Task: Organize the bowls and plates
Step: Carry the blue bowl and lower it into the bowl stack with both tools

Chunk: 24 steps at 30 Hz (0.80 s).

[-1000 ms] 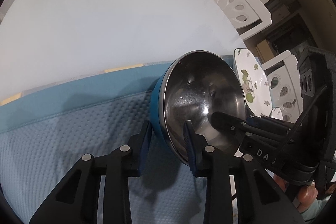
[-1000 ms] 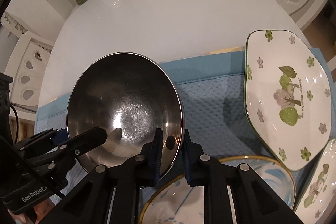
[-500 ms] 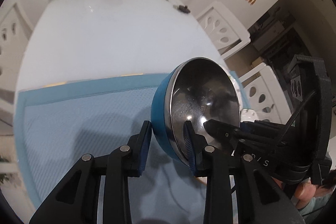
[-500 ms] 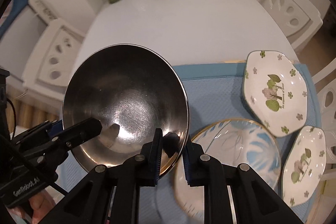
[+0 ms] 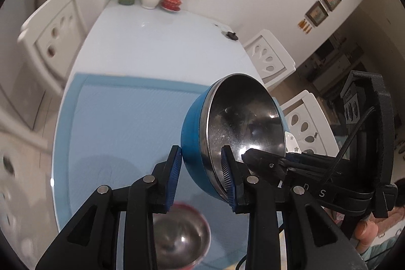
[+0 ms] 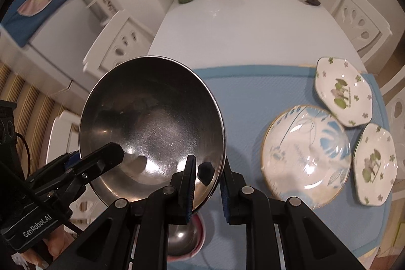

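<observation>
Both grippers, left (image 5: 201, 181) and right (image 6: 207, 187), are clamped on opposite rims of the steel bowl (image 6: 152, 125), held above the mat; red bowl (image 6: 184, 237) sits directly underneath.

The blue steel-lined bowl (image 5: 235, 133) is clamped at its rim by the left gripper (image 5: 202, 181), and at three o'clock by the right gripper (image 5: 263, 161). A red-rimmed bowl (image 5: 181, 237) is seen at six o'clock on the blue mat (image 5: 121, 118).
</observation>
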Available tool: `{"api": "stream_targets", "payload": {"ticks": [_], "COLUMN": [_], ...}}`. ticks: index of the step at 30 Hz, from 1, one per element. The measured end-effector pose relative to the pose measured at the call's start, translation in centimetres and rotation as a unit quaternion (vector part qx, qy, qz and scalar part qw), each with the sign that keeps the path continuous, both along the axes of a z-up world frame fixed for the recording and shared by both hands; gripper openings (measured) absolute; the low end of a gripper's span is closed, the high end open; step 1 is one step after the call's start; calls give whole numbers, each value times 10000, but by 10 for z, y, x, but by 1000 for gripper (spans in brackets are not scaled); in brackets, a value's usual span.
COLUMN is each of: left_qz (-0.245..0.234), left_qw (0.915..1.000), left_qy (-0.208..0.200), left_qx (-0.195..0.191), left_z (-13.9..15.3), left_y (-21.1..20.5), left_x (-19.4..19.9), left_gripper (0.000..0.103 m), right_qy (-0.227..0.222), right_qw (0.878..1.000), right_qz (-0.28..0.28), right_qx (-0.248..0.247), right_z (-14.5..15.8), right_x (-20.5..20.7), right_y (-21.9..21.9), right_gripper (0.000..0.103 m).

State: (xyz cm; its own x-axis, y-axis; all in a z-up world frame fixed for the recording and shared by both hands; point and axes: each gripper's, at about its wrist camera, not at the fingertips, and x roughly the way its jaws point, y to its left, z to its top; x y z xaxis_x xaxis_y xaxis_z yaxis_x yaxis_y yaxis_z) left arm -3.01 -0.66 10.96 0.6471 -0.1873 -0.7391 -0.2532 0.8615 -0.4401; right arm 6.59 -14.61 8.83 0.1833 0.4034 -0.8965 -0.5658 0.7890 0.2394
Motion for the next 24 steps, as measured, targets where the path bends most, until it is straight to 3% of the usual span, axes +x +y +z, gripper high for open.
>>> {"api": "stream_targets", "payload": {"ticks": [13, 24], "left_qz": [456, 550], "left_qw": [9976, 9943], "left_qy": [363, 712], "left_qx": [-363, -564], "left_z": [-40, -75], "left_y": [-2, -5], "left_x": [-74, -97], "left_gripper": [28, 28], "right_qy": [467, 765], "right_qw": [9969, 9921], "right_qz": [496, 673], "right_qx": [-399, -732], "right_z": [-45, -81], "right_x": [-71, -91], "right_y": [1, 1], "right_gripper": [19, 19]}}
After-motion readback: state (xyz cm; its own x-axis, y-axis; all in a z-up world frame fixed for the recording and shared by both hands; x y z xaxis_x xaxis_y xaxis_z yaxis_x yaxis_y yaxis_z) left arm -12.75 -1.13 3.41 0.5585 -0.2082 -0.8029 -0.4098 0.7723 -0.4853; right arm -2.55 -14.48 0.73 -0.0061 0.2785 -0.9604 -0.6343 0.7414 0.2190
